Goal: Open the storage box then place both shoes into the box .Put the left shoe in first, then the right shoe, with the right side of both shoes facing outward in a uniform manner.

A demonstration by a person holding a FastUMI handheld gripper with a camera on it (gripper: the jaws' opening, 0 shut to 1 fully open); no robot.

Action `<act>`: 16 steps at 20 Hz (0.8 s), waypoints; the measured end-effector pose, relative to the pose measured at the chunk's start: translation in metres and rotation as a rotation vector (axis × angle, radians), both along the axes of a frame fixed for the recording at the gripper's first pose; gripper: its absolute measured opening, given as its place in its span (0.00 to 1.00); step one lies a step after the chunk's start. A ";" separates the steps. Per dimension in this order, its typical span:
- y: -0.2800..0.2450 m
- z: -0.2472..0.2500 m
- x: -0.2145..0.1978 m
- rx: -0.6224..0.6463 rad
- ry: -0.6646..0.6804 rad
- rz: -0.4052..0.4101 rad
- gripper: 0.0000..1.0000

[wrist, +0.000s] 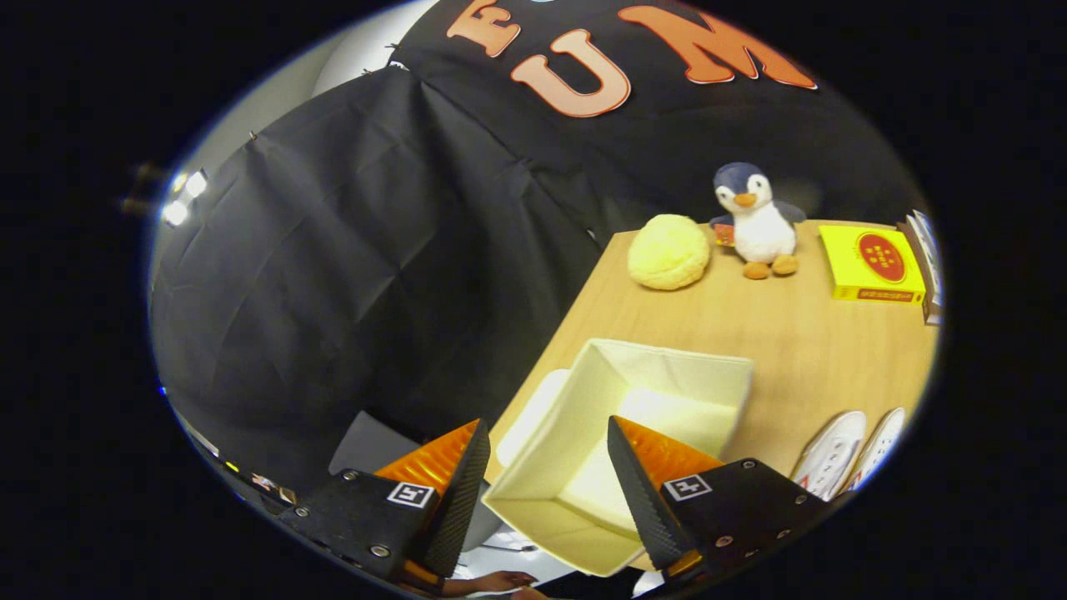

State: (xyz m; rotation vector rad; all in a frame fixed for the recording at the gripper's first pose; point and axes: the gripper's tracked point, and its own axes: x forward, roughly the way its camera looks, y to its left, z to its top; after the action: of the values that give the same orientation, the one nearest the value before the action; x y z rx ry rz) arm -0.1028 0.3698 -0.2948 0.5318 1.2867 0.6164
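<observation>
Fingers [483, 475] spread wide on our gripper [546, 492], nothing clamped. Between them we see the storage box [667, 375], cream fabric, open, inside bare, near corner hanging over the table edge. Its lid [529, 421] lies just beside it on the left, partly hidden by the box wall. Right of the box, the two white shoes [846, 454] sit side by side at the right finger's flank. We see a hand [492, 581] below the fingers. Table [800, 333] is light wood. Farther back: yellow plush ball [668, 252], penguin toy [757, 221], yellow carton [874, 264] with a red round label we cannot read, books [925, 258] beside it. Black cloth wall [350, 250] behind, lamp [183, 196] far left.
</observation>
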 end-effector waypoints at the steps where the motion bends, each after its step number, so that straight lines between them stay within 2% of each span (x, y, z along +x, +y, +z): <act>1: -0.017 -0.007 -0.002 -0.045 -0.011 0.005 0.85; 8: -0.130 -0.067 -0.040 -0.307 0.005 -0.025 0.86; 11: -0.176 -0.096 -0.066 -0.442 0.012 0.027 0.86; 14: -0.205 -0.110 -0.094 -0.500 0.037 0.046 0.86; 16: -0.218 -0.122 -0.112 -0.542 0.070 0.064 0.81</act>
State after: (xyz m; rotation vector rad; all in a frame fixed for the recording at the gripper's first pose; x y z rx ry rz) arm -0.2153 0.1517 -0.4172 0.0646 1.4702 0.2801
